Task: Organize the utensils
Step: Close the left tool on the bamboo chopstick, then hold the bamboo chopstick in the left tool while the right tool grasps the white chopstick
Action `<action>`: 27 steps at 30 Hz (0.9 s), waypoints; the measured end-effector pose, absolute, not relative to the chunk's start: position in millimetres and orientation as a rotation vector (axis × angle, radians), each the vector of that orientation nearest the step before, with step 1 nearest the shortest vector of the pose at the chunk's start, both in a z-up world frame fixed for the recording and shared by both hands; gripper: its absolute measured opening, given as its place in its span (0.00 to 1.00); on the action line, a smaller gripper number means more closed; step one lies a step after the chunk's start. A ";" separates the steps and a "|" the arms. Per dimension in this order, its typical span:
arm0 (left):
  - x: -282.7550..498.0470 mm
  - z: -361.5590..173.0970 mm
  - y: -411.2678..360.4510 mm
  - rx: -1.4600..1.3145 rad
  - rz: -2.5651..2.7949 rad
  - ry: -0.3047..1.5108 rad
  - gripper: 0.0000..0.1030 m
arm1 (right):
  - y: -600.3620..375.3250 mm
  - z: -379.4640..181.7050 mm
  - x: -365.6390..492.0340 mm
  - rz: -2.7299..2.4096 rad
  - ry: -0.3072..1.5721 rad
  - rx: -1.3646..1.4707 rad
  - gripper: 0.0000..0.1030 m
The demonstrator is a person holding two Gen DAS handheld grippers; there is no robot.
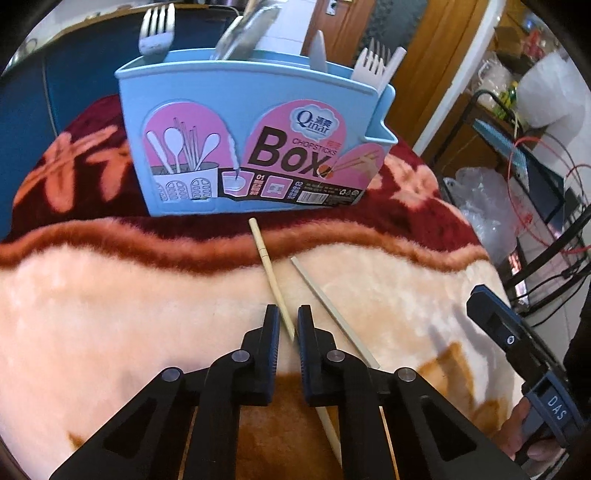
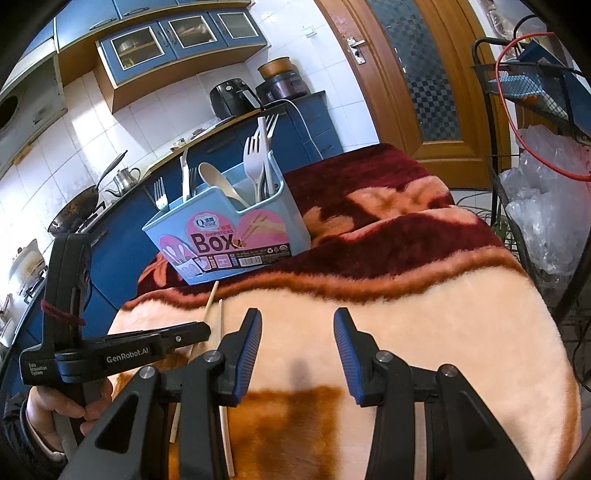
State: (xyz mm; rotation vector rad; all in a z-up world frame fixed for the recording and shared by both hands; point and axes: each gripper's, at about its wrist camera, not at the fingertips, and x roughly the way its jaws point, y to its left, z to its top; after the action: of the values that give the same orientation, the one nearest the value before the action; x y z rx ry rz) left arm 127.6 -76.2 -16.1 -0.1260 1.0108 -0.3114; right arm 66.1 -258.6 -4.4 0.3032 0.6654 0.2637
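Note:
A light blue utensil box (image 1: 255, 147) stands on a plush blanket (image 1: 110, 295), holding forks (image 1: 157, 29), spoons and a white plastic fork (image 1: 376, 62). Two wooden chopsticks lie in front of it. My left gripper (image 1: 288, 328) is nearly shut around the left chopstick (image 1: 271, 273); its jaws stand close on each side of it. The right chopstick (image 1: 325, 299) lies beside it. In the right wrist view my right gripper (image 2: 297, 339) is open and empty above the blanket, right of the chopsticks (image 2: 211, 306) and the box (image 2: 225, 229). The left gripper body (image 2: 110, 350) shows at lower left.
A black wire rack (image 2: 517, 147) with plastic bags and a red cable stands right of the table. A wooden door (image 2: 417, 74) is behind. A blue kitchen counter (image 2: 122, 240) with a wok and kettle runs along the left.

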 end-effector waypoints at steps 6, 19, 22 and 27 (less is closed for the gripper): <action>120.5 -13.8 -60.3 -0.194 -0.300 0.993 0.04 | -255.5 -2.7 64.7 0.267 0.665 0.300 0.43; 92.8 0.1 2.8 -0.246 -0.188 0.946 0.04 | -235.5 3.6 60.4 0.305 0.679 0.268 0.43; 90.4 -3.8 10.4 -0.257 -0.181 0.961 0.04 | -228.5 3.5 59.8 0.314 0.691 0.259 0.43; 88.8 -14.4 15.8 -0.245 -0.170 0.997 0.04 | -218.7 5.4 57.7 0.324 0.706 0.236 0.43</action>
State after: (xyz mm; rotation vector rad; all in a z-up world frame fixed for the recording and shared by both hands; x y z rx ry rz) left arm 88.8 15.8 -14.4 -0.2454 0.9971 -0.1696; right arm 57.7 -218.7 5.4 0.2357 0.7056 0.3244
